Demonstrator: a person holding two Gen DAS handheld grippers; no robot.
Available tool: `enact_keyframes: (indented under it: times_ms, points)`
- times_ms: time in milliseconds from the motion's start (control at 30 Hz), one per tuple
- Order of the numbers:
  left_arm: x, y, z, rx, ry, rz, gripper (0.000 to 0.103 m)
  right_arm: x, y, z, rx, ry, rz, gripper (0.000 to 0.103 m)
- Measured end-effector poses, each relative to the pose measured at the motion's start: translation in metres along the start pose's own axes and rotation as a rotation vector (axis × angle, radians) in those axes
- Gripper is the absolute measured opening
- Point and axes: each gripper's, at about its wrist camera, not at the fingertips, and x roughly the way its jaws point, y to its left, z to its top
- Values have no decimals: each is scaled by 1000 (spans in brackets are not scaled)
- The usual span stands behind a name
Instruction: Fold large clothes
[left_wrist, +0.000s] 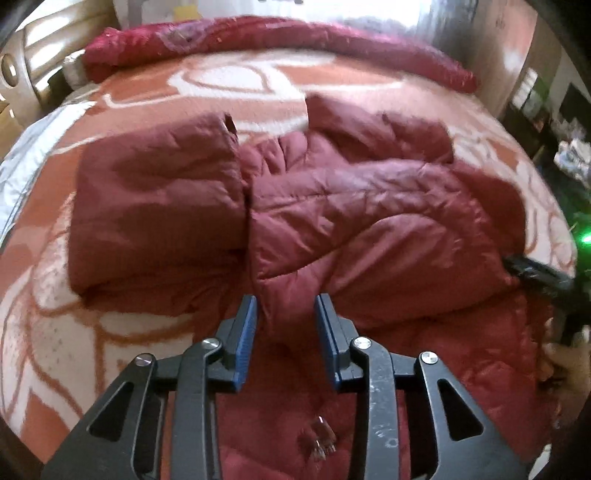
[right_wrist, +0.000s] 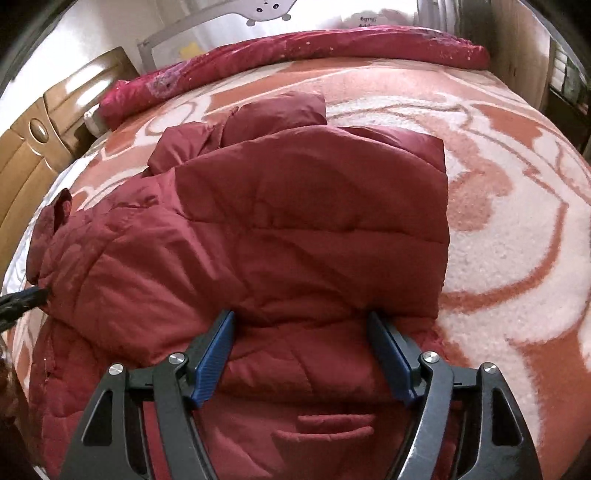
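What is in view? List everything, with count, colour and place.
jacket: one, dark red, quilted, part-folded on the blanket.
blanket: one, orange and white, covers the bed.
quilt: one, crimson, rolled along the bed's far edge.
cabinet: one, tan wood, left of the bed.
left gripper: one, black with blue pads, jaws apart over a jacket fold.
right gripper: one, black with blue pads, jaws wide over the jacket.

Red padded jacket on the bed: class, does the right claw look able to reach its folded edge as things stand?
Probably yes. The right claw is open just before the red padded jacket, and nothing lies between them.
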Motion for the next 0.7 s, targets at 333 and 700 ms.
enact_keyframes:
  times_ms: [333,700]
  points:
    - [10,-59,25,71,-22,-118,31,2,4,0,-25,4,-17,76]
    - [74,-59,16,87,77,-12,32,-8,37,11,-95,-10,34,71]
